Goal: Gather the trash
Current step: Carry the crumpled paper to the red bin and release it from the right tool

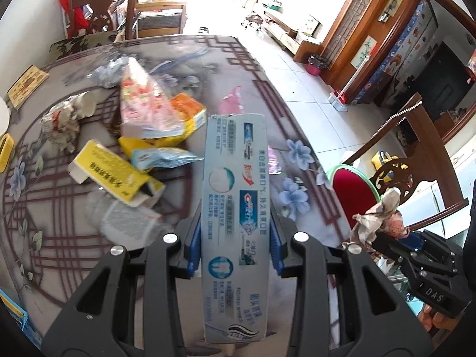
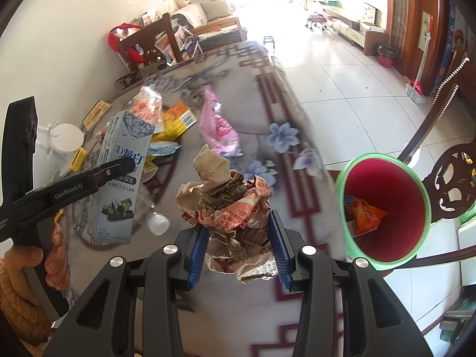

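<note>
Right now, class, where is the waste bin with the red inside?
In the right wrist view the waste bin stands on the floor at lower right, past the table edge and beside a carved wooden chair. An orange wrapper lies inside.

The lower end of the toothpaste box [image 1: 235, 226] hides the table [image 1: 208, 68] behind it. The clear plastic pieces [image 1: 125, 217] at eight o'clock are too blurred to name. In the right wrist view, the crumpled paper wrapper [image 2: 235, 208] covers the table centre, and the bin [image 2: 386, 208] at three o'clock hides its own bottom.
</note>
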